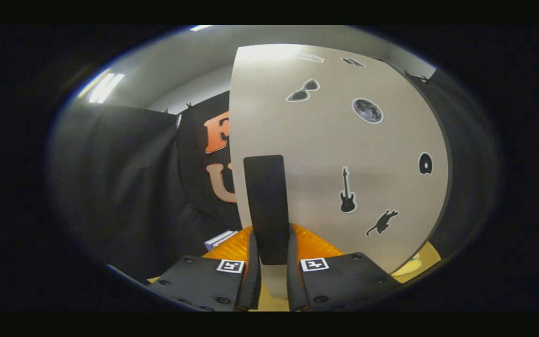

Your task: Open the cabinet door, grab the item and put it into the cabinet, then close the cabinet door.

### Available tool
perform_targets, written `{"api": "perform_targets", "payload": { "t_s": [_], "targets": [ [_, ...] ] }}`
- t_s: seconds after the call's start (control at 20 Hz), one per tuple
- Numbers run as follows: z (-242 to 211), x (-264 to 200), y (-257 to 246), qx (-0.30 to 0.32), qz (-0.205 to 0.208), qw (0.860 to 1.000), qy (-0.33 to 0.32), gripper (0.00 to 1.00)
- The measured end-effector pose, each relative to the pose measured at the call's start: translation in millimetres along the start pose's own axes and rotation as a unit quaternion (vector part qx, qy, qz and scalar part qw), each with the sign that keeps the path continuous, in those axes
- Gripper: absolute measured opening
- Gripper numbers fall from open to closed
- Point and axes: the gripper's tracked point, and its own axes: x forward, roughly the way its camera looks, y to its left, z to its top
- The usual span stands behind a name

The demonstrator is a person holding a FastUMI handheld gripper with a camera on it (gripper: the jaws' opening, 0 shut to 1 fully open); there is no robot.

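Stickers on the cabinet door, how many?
7 on the cabinet door: two faint at top, sunglasses, moon, disc near the far edge, guitar, cat. Gripper shut on the black handle, which may hide more.

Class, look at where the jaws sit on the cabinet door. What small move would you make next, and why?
Probably pull back along the hinge arc to swing the beige sticker-covered cabinet door open. The gripper jaws appear to be pressed on either side of the door's black upright handle, so the grip seems made.
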Motion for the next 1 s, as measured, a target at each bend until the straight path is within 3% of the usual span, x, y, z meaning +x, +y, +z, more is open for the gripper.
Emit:
{"api": "perform_targets", "payload": {
  "t_s": [0.35,0.55,1.0],
  "targets": [
    [-1.2,-88.5,-15.2,0.008,0.097,0.995,0.001,0.30],
    [0.2,-110.9,-26.1,0.007,0.133,0.991,-0.008,0.30],
    [1.2,-130.8,-55.2,-0.033,0.135,0.990,-0.018,0.30]
  ]
}}
